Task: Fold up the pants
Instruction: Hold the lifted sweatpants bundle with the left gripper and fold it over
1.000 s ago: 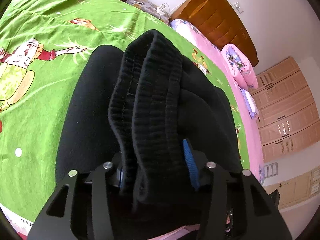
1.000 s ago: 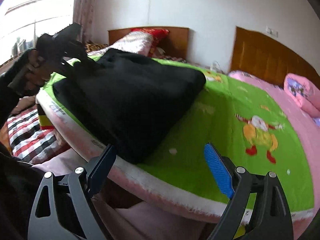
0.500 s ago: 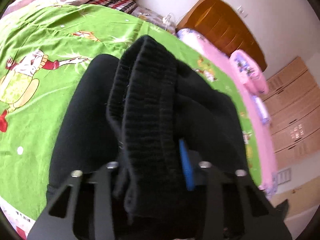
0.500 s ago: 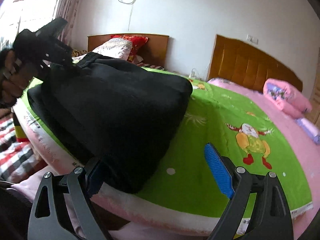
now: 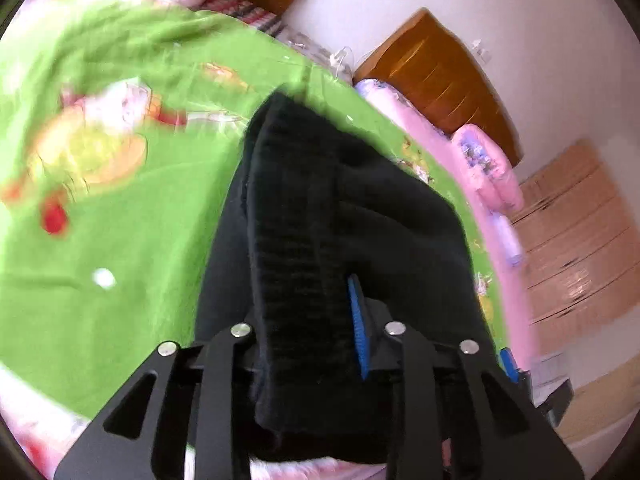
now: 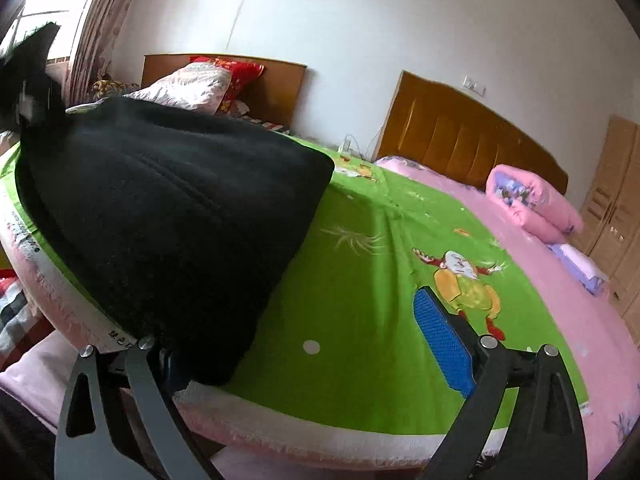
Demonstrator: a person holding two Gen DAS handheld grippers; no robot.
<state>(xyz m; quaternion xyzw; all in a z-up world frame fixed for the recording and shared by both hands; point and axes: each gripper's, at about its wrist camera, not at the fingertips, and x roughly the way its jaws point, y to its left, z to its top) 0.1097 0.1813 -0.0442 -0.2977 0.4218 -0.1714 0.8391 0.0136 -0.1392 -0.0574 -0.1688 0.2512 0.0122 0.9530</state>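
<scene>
1. Since a second ago the left gripper (image 5: 312,328) has narrowed on the ribbed waistband of the black pants (image 5: 320,240) and its jaws are closing further, the fabric bunched between the blue pad and the opposite finger. The left view has also swung, so the cartoon print now lies blurred at its left. The right gripper (image 6: 304,344) has come closer to the near edge of the bed, and the pants now fill more of its view.

2. No containers show in either view.

3. In the left wrist view the pants run from between the fingers up and away across the green sheet (image 5: 120,220), the waistband clamped at the jaws and the wider body spread to the right.

4. In the right wrist view the pants (image 6: 168,216) lie folded in a thick dark mound at the near left part of the bed, reaching to its near edge. The right gripper's jaws stand wide apart: the left finger is hidden under the near corner of the pants, and the blue-padded right finger (image 6: 444,344) stands clear over bare sheet.

5. The green sheet (image 6: 360,280) carries a cartoon figure toward the right; beyond it a pink bedspread (image 6: 500,240) holds a folded pink quilt (image 6: 532,204). Two wooden headboards (image 6: 460,140) stand against a white wall, with a wooden wardrobe (image 6: 616,188) at the far right.
</scene>
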